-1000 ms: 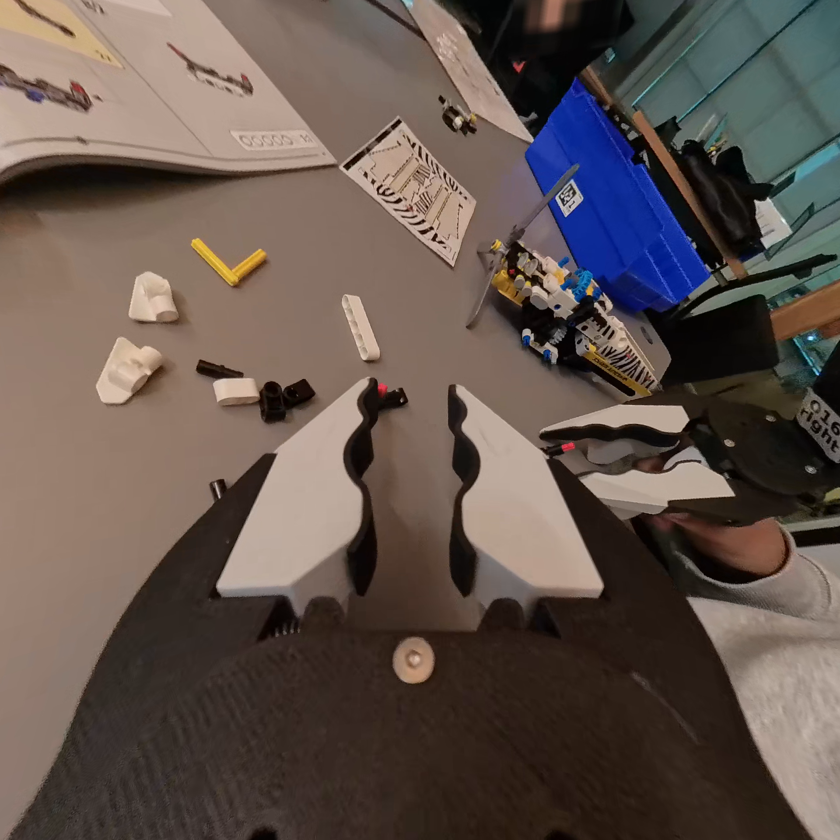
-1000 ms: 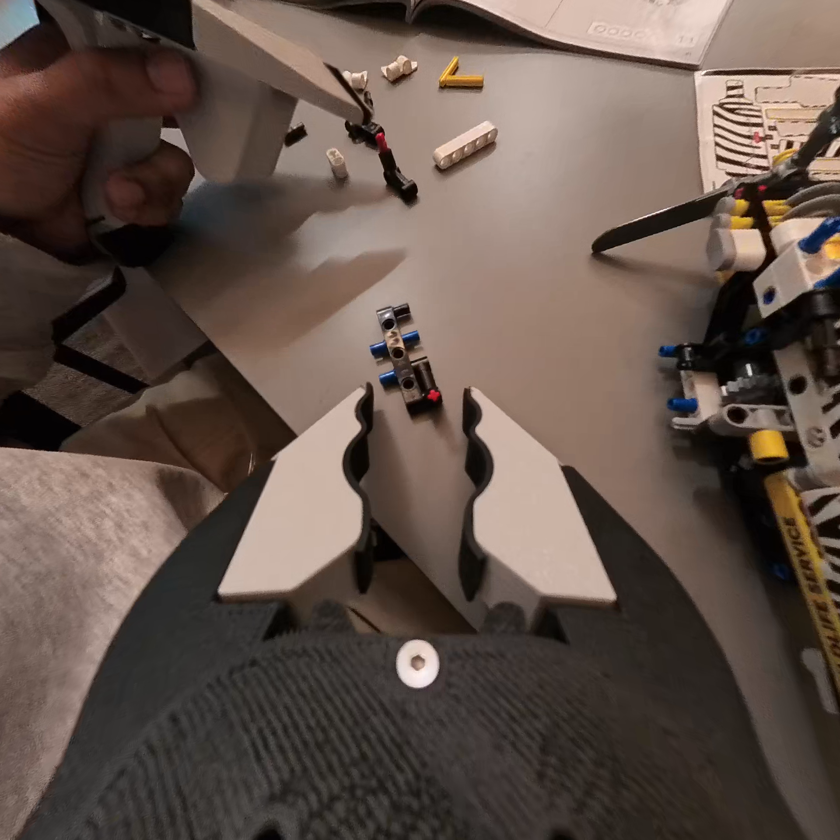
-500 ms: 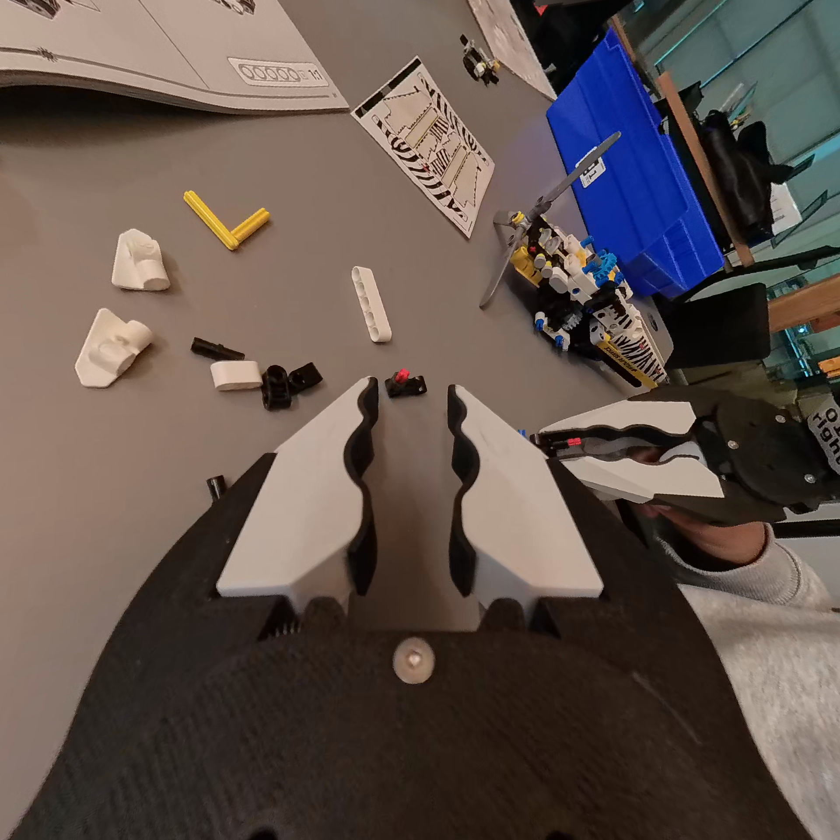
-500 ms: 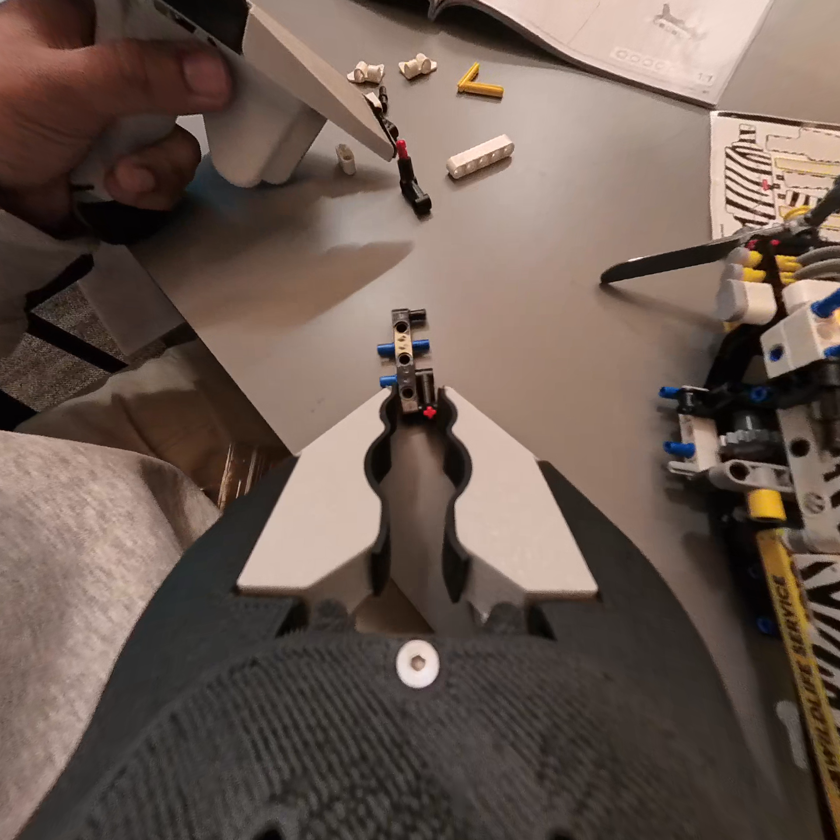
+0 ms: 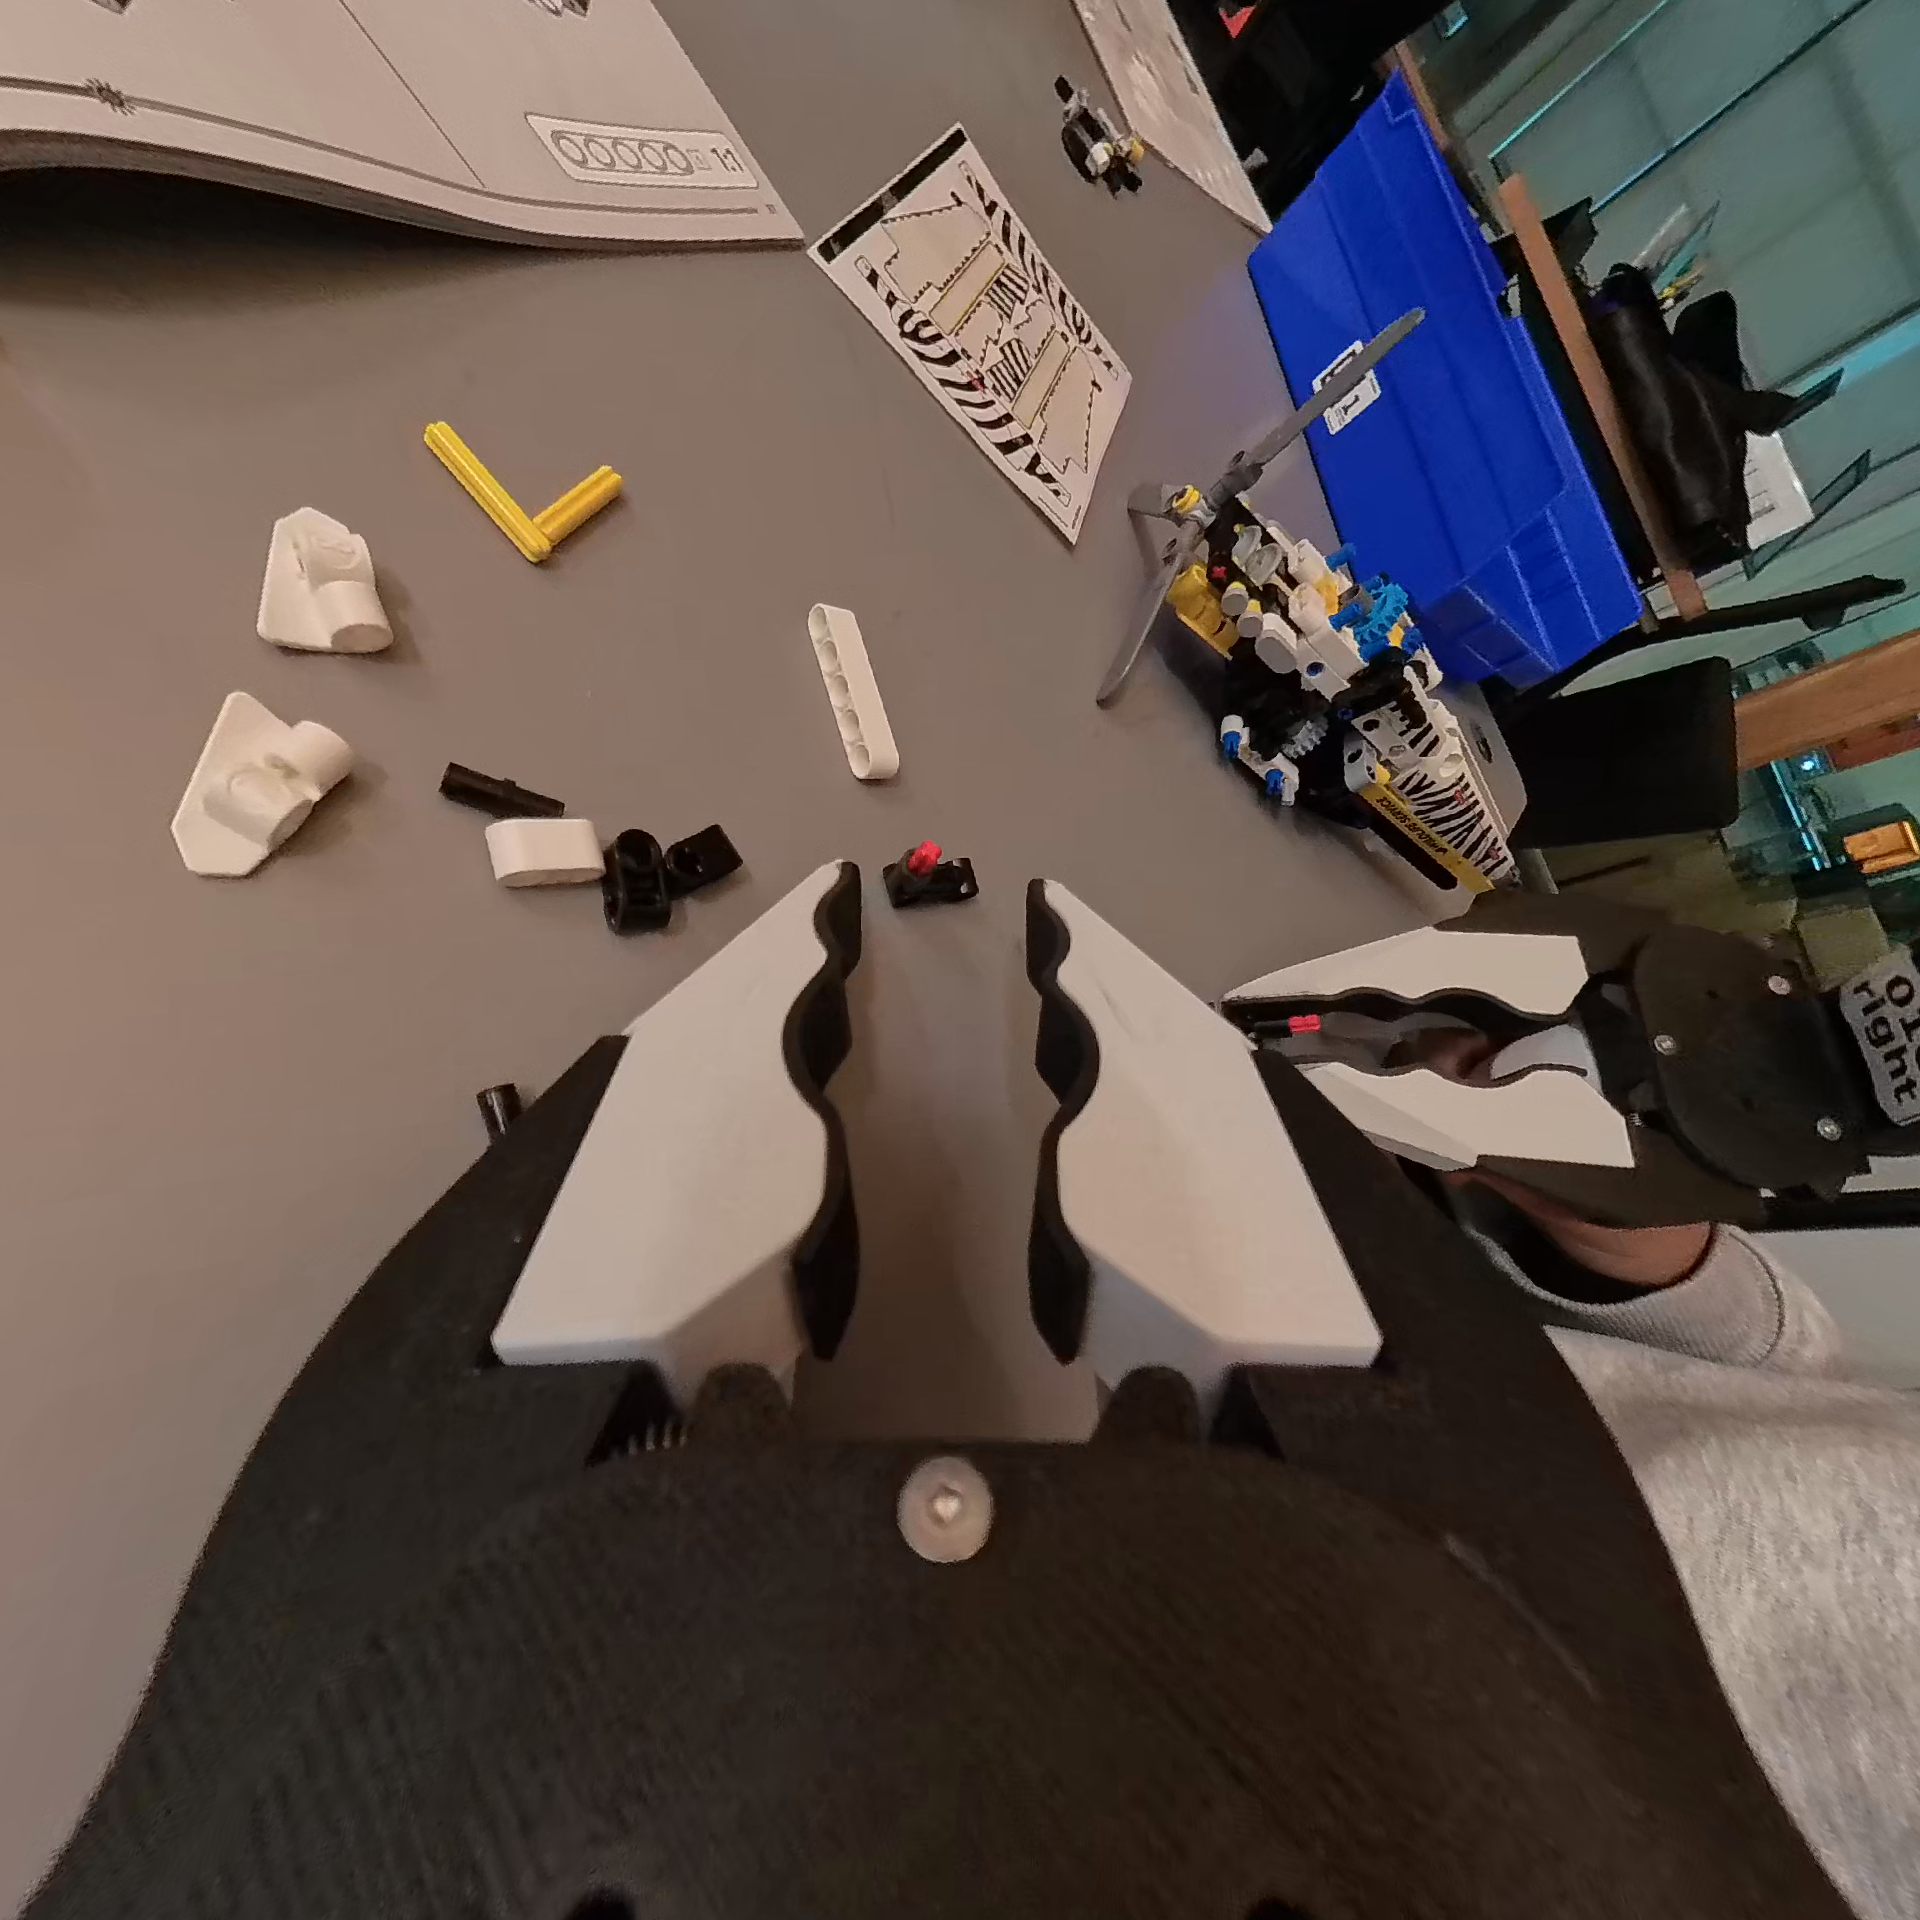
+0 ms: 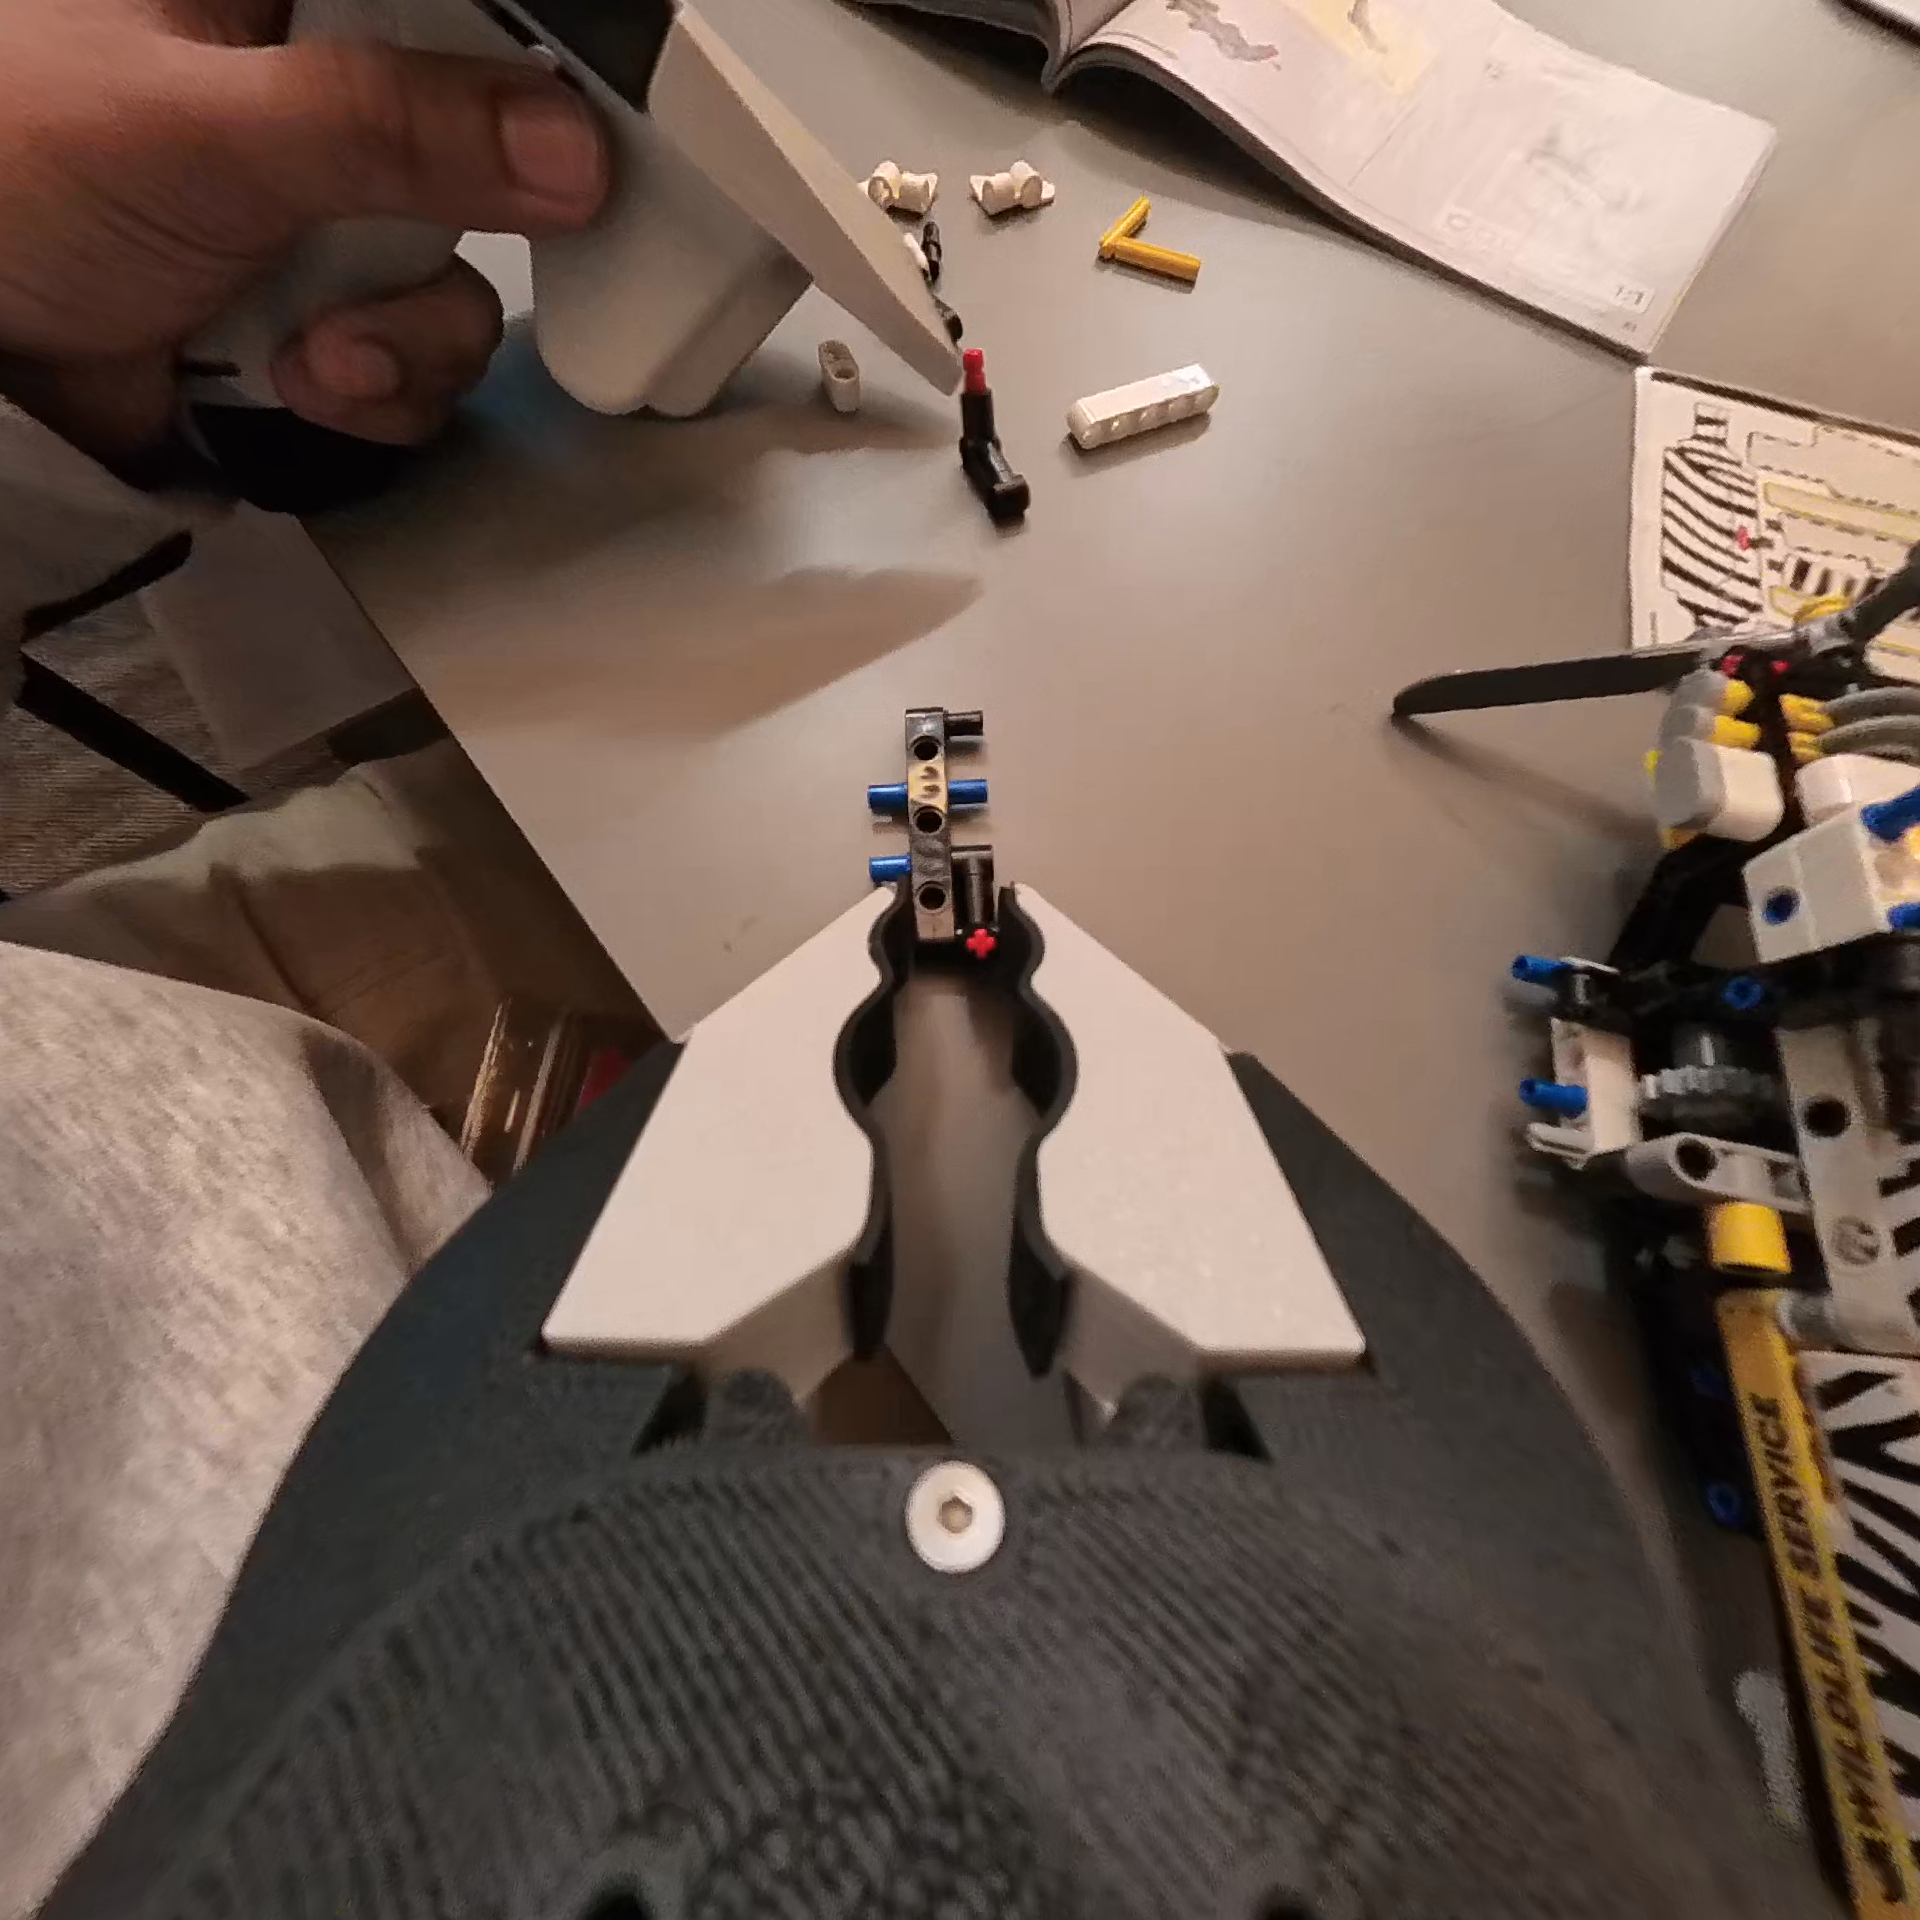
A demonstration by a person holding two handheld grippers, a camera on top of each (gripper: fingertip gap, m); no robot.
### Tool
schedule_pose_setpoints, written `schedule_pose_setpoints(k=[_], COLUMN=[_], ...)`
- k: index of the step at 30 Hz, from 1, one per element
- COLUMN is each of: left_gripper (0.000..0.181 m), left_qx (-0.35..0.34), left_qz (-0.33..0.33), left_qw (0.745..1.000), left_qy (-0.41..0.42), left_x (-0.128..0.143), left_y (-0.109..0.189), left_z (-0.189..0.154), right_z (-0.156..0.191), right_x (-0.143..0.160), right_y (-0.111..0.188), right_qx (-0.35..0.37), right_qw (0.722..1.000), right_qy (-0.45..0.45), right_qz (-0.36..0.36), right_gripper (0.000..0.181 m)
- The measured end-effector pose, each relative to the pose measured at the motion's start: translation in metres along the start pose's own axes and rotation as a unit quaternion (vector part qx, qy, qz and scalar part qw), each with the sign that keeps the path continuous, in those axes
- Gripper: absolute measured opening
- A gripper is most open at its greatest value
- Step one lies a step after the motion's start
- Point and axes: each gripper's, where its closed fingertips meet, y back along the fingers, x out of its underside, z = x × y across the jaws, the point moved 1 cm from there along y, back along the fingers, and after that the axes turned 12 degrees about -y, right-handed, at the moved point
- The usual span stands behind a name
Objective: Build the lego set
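My right gripper (image 6: 954,920) is shut on the near end of a small grey beam with blue pins and a black-and-red connector (image 6: 935,831), low over the grey table. It also shows in the left wrist view (image 5: 1236,1023), closed. My left gripper (image 5: 943,894) is open and empty. A black connector with a red pin (image 5: 928,878) lies on the table just ahead of its tips, and also shows in the right wrist view (image 6: 982,436), beside the left gripper (image 6: 935,364). The part-built model with a propeller (image 5: 1320,675) (image 6: 1766,1039) stands to the right.
Loose parts lie left of the left gripper: white beam (image 5: 852,691), yellow axles (image 5: 520,494), two white panels (image 5: 317,582), black connectors (image 5: 660,868). An instruction booklet (image 5: 364,104), a sticker sheet (image 5: 977,322) and a blue bin (image 5: 1455,364) lie farther off. The table edge (image 6: 499,769) is near the right gripper. My right fingertips sit around 11 cm from my left ones.
My right gripper has closed on the grey beam assembly, which lay free between its open fingers a second ago. My left gripper stayed open and shifted so the black-and-red connector lies between its tips.
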Motion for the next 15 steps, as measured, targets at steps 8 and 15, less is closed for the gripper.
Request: schedule_pose_setpoints(k=[8,15], left_gripper=[0.03,0.029], left_qx=[-0.002,-0.014], left_qz=[-0.001,-0.014], left_qw=[1.0,1.0], left_qy=[-0.002,-0.001], left_x=[-0.0002,-0.0031], left_y=[0.0002,0.0031], left_z=[0.0002,0.003], right_z=[0.0004,-0.0052], right_x=[-0.0045,-0.0093], right_y=[-0.0011,0.0001], right_qx=[0.039,0.111], right_qw=[0.997,0.978], right_qy=[0.07,0.178], right_qz=[-0.009,-0.016], right_gripper=[0.014,0.014])
